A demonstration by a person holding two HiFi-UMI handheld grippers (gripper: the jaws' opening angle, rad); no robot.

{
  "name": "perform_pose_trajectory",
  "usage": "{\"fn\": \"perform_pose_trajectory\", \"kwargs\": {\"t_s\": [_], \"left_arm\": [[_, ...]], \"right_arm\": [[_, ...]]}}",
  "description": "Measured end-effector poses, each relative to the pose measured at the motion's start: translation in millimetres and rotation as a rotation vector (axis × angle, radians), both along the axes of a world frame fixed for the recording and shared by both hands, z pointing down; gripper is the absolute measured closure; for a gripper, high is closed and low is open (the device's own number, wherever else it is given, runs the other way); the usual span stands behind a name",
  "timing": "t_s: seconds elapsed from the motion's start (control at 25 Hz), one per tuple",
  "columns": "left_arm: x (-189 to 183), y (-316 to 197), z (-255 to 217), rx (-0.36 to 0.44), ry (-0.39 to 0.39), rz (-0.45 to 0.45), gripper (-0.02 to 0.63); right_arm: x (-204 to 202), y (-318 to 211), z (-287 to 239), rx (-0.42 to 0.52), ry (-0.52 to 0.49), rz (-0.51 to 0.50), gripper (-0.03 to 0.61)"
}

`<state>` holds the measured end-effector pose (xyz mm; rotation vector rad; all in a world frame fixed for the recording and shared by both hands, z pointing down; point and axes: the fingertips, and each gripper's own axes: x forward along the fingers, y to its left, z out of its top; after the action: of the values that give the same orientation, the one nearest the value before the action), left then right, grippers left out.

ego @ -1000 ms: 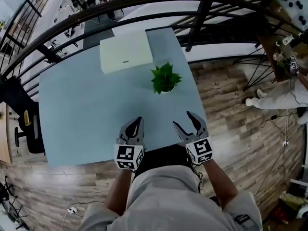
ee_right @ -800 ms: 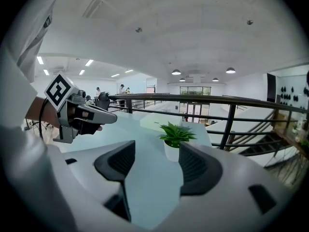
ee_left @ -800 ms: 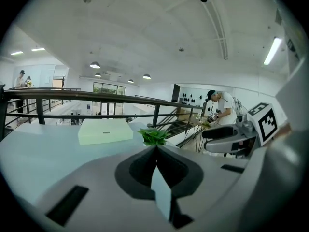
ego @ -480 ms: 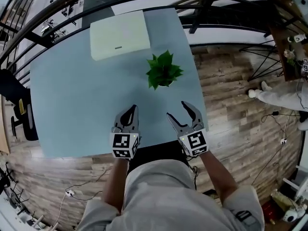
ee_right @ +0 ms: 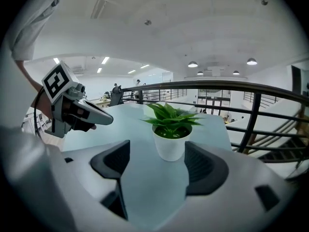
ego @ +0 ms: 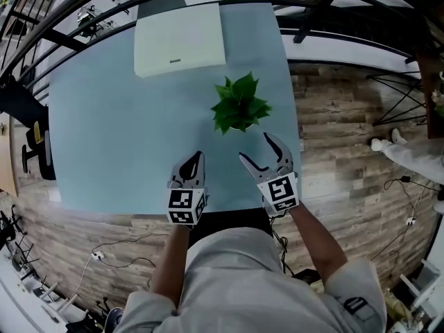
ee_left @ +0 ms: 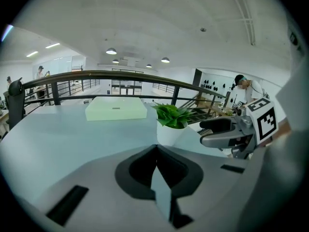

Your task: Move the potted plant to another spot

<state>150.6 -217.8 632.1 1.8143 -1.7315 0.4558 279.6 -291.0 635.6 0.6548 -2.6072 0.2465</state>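
We start at the right gripper [ego: 254, 146]. Its jaws stand spread and have just been opening wider, and nothing is between the pads. The small green leafy plant in a round white pot [ee_right: 170, 146] sits straight ahead of the gap, just beyond the tips and not yet touched. It stands upright on the pale blue tabletop [ego: 118, 130], right of centre in the head view and near the tabletop's right edge.

The left gripper [ee_left: 155, 153] has its jaws pressed together on nothing. It hangs over the near part of the tabletop, at the lower left of the plant in the head view. A flat white rectangular box [ego: 179, 39] lies well apart at the top of that view, near the dark curved metal railing [ee_right: 241, 88].

We judge this to be the reach before the grasp, so the move itself has not begun. Next we need to slide the spread jaws forward until the pads flank the white pot below the leaves. Then we close firmly on its wall and lift it straight up, keeping it upright.
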Motion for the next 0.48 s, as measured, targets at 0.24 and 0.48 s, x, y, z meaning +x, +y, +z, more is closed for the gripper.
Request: {"fn": "perform_pose_trajectory", "kwargs": {"t_s": [0.24,0.48], "left_arm": [[1,0,11,-0.033,-0.003,-0.043,0.601],[-11,6,19,-0.058,-0.007,-0.114,0.601]], "right_arm": [[-12,-31,17,0.007,-0.015,-0.056,0.177],[-35,-50,28,0.031,-0.018,-0.125,0.107]]}}
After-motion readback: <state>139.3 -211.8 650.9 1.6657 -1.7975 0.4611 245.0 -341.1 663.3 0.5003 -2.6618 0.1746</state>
